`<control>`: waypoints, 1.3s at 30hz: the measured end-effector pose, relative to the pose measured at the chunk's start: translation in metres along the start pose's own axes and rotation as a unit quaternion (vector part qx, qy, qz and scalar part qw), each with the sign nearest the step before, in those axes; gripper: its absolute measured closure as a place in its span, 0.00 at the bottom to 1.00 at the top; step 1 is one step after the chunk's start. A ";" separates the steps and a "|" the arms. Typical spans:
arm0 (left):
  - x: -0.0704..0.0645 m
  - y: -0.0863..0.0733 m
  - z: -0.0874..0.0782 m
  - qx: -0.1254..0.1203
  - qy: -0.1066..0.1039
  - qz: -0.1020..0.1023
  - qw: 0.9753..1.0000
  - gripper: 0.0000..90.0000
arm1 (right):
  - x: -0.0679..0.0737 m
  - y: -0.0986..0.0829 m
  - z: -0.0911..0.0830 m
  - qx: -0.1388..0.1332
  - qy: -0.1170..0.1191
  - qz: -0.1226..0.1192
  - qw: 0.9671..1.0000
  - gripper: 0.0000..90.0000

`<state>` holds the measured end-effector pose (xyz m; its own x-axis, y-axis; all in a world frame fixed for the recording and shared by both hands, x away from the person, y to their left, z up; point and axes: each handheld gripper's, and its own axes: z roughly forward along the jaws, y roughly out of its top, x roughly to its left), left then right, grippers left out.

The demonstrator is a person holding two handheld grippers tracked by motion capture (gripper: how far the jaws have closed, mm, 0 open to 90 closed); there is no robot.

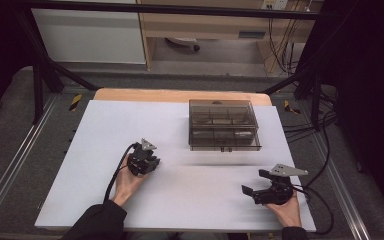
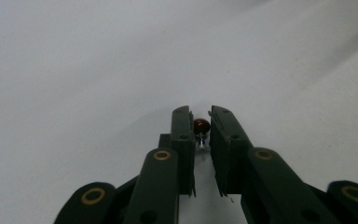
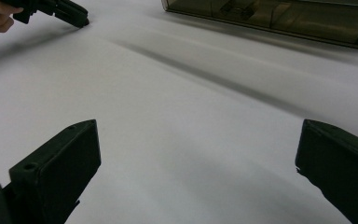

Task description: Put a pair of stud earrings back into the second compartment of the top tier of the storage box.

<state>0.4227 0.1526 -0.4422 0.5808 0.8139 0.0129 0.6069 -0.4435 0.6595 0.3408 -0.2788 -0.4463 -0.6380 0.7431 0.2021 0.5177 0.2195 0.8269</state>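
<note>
A small reddish-brown round bead (image 2: 201, 125) with a tiny metal pin under it sits between the jaws of my left gripper (image 2: 200, 115), which is shut on it just above the white sheet. In the high view my left gripper (image 1: 150, 166) points down at the sheet, left of centre. My right gripper (image 1: 255, 182) rests low near the front right, its jaws wide open with nothing between them (image 3: 199, 128). A smoky clear compartment box (image 1: 223, 125) with its lid down stands at the back centre, apart from both grippers.
The white sheet (image 1: 190, 195) covers a wooden table (image 1: 130, 94) inside a black frame. In the right gripper view the box (image 3: 279, 16) lies far ahead and the left gripper (image 3: 60, 11) at the top left. Cables trail at the right.
</note>
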 end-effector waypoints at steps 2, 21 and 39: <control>0.000 0.000 0.000 0.000 -0.001 0.000 1.000 0.91 | 0.000 0.000 0.000 0.000 0.000 0.000 1.000 0.01; 0.000 0.005 -0.014 -0.024 -0.012 -0.001 1.000 0.91 | 0.000 0.000 0.000 0.000 0.001 0.000 1.000 0.01; -0.017 0.018 -0.034 -0.045 -0.043 0.010 0.998 0.91 | 0.001 0.000 0.001 0.002 0.000 0.002 1.000 0.01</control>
<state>0.4050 0.1441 -0.4049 0.6394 0.7680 -0.0362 0.5462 -0.4207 0.7243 0.3407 -0.2779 -0.4467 -0.6359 0.7438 0.2058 0.5227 0.2190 0.8239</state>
